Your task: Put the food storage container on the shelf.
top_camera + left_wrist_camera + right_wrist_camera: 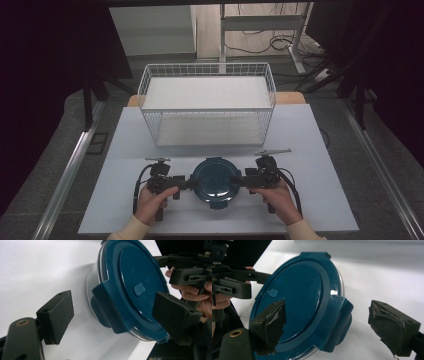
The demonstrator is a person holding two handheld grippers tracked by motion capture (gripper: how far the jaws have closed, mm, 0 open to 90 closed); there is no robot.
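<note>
On white table (pixel 320 200): round container (pixel 216 181) | wire basket (pixel 207 102) behind

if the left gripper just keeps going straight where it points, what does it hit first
Most likely the side clip of the blue lid: the left gripper is open with that clip between its jaws.

Lab: black curtains (pixel 45 75), floor cables (pixel 260 45)

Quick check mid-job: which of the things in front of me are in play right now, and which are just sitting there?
In play:
- round container with blue lid
- left hand-held gripper, open at a lid latch
- right hand-held gripper, open at the opposite latch

Just sitting there:
- white wire basket, behind the container
- white table
</note>
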